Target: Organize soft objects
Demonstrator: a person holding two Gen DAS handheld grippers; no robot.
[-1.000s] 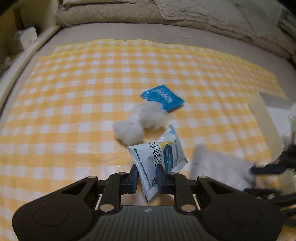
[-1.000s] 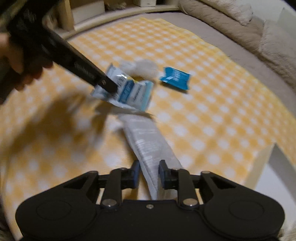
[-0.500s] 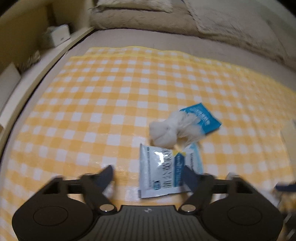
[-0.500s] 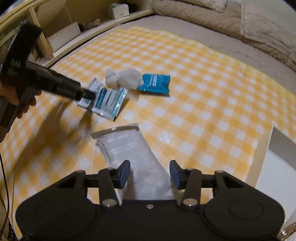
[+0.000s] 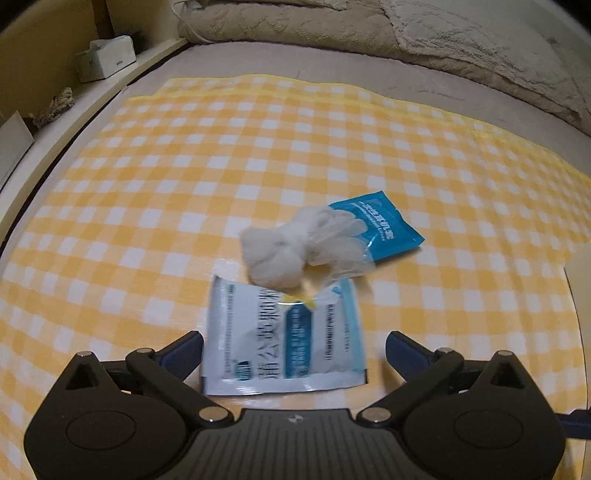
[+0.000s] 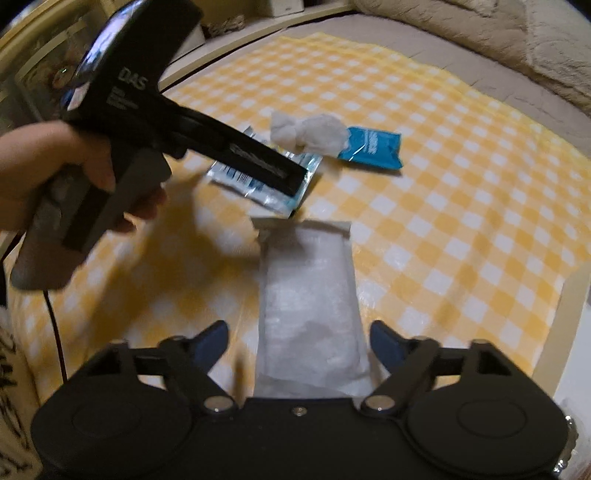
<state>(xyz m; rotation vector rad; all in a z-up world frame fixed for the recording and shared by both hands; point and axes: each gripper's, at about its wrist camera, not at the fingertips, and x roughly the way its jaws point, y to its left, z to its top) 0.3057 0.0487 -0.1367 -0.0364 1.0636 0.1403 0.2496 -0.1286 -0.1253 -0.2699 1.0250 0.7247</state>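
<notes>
A white and blue sachet (image 5: 286,341) lies flat on the yellow checked cloth (image 5: 184,177), between the wide-open fingers of my left gripper (image 5: 293,345). A white cotton wad (image 5: 291,251) rests at its far edge, and a blue packet (image 5: 380,225) lies beyond. My right gripper (image 6: 299,338) is open over a long grey-white pouch (image 6: 308,295) lying on the cloth. The right wrist view also shows the left gripper (image 6: 295,181) above the sachet (image 6: 258,184), the cotton wad (image 6: 306,133) and the blue packet (image 6: 371,147).
A white box (image 6: 565,321) stands at the cloth's right edge. Beige bedding (image 5: 406,33) is piled along the far side. A shelf with a white tissue box (image 5: 105,57) runs along the left.
Both grippers have opened. The left let go of the sachet and the right let go of the grey-white pouch; both items now lie flat on the cloth.
</notes>
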